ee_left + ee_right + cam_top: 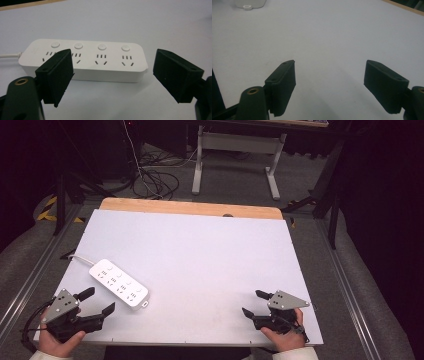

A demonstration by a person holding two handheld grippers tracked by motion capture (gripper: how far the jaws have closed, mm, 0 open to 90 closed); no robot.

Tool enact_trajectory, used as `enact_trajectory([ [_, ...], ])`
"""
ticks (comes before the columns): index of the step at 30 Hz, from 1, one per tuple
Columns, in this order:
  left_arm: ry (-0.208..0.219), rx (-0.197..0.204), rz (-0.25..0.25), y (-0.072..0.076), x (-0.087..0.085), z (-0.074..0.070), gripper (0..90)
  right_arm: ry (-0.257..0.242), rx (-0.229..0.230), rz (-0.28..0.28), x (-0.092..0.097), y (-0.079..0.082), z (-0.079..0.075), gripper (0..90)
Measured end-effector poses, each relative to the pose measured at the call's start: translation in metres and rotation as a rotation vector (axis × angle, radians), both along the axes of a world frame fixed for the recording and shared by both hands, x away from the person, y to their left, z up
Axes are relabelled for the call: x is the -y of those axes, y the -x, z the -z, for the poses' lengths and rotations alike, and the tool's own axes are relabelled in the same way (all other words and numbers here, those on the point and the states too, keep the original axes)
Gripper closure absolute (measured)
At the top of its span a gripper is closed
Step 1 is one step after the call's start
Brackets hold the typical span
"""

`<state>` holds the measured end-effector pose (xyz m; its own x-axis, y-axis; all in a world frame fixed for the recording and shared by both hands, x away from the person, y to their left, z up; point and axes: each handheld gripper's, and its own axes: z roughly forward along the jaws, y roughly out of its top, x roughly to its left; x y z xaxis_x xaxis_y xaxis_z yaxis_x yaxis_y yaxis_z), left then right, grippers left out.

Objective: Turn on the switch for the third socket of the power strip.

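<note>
In the left gripper view the near jaw of the left claw (113, 75) covers part of the strip's (100, 61) first socket and its front wall below. The cord (8, 55) leaves at the picture's left edge, so its run cannot be followed. Any print on the strip's top is too faint to read.

In the right gripper view the strip (250, 3) is cut off by the top edge; a corner and a small loop show.

In the high view the person's hands (57, 342) are cut by the bottom edge, and the desk's (200, 245) near rim is partly hidden behind them. The room beyond is too dark to make out.
</note>
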<state>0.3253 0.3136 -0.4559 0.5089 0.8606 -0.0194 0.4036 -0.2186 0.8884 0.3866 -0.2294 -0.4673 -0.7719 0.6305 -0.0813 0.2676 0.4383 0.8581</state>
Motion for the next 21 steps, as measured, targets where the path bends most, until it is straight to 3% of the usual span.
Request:
enact_trajectory([
  [12,-0.047,0.010,-0.004,0.002,0.003,-0.007,19.0,0.003,-0.008,0.008,0.000,0.000,0.000,26.3],
  [15,-0.022,-0.004,-0.006,0.001,0.001,-0.011,19.6,0.005,-0.009,0.006,0.000,0.000,0.000,26.4],
  [21,-0.040,-0.027,0.001,-0.005,0.005,-0.018,20.8,0.010,-0.007,-0.002,-0.001,0.000,0.000,26.4],
])
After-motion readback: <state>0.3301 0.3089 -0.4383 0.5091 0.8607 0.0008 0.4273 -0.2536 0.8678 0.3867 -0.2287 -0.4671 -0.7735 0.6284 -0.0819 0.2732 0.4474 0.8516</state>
